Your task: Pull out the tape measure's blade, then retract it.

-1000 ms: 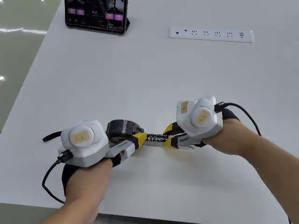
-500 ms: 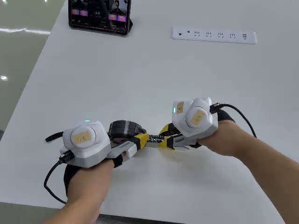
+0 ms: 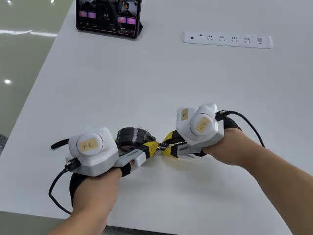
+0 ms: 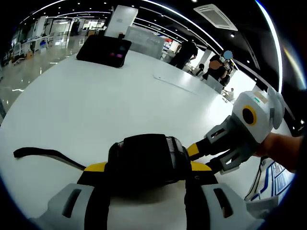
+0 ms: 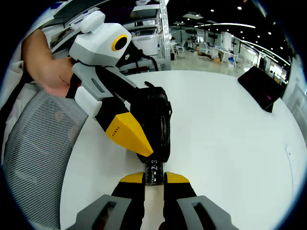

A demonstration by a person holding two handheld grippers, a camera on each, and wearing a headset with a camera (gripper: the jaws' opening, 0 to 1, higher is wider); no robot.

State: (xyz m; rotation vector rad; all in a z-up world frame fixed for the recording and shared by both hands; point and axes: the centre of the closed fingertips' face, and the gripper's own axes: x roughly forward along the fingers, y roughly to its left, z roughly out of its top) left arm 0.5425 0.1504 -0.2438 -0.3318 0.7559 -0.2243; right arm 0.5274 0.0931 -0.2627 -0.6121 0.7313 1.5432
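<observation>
Clamping: left gripper [image 3: 146, 148] has its jaws pressed on both sides of the black tape measure [image 3: 131, 136], which sits on the white table [image 3: 146, 73] near its near edge, left of centre
Blade: a short length [image 5: 154, 171] shows, running right from the tape measure; the right gripper [image 5: 154, 179] pinches its end between yellow tips
Tape measure handling: it looks hard-shelled and compact, probably weighty for its bulk; a hold across the flat sides, as here, should stop it twisting
Blade handling: likely thin, springy and sprung inward; best taken at the end tab, drawn straight, then let back slowly so it neither whips nor kinks
Strap: a dark loop [image 4: 43, 154] trails left from the tape measure
Far edge: tablet [image 3: 108, 14] to the left, power strip [image 3: 227, 39] to the right
Counts: one tape measure, one blade, two grippers, one strap, one tablet, one power strip
</observation>
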